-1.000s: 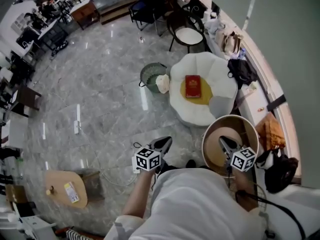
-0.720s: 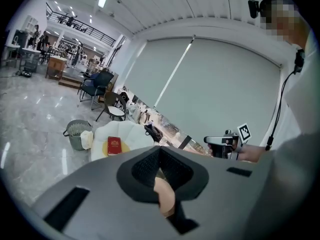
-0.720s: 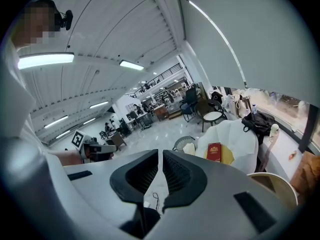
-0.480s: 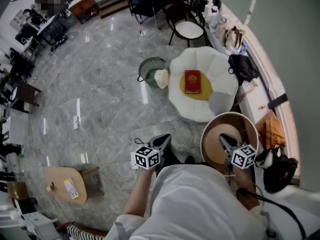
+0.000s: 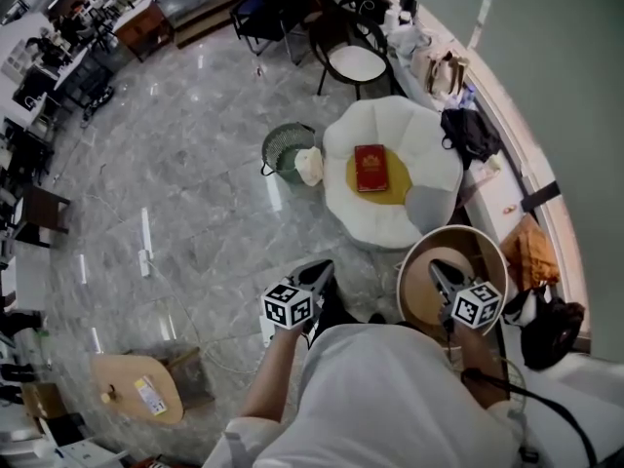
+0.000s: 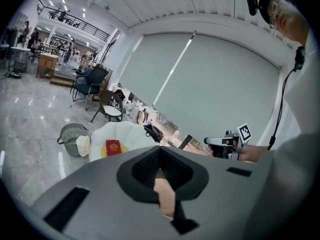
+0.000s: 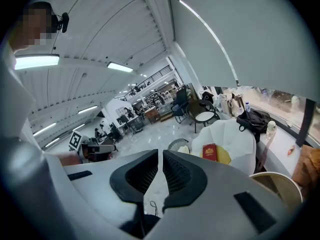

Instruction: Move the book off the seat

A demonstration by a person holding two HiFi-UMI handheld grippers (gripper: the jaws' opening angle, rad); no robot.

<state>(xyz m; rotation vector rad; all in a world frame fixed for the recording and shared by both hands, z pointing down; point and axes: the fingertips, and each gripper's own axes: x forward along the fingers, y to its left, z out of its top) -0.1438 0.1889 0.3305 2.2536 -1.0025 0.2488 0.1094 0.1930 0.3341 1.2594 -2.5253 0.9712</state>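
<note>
Red book [image 5: 370, 168] lies flat on the yellow cushion [image 5: 398, 189] at the middle of the white petal-shaped seat [image 5: 356, 130], well inside the rim on every side; nothing rests on top of it; left gripper [image 5: 320, 278] and right gripper [image 5: 438, 278] are both held low by the person's body, well apart from the seat, pointing toward it; left jaws closed together, empty; right jaws all but closed, only a thin slit between them, empty; mesh waste bin [image 5: 283, 147] with a white bundle stands just beside the seat's left edge; counter [image 5: 497, 178] cluttered with bags runs close along its right; round tan table [image 5: 490, 252] sits just beside its near edge, under the right gripper; black chair [image 5: 353, 61] beyond the far edge; open marble floor [image 5: 195, 164] spreads to the left.
</note>
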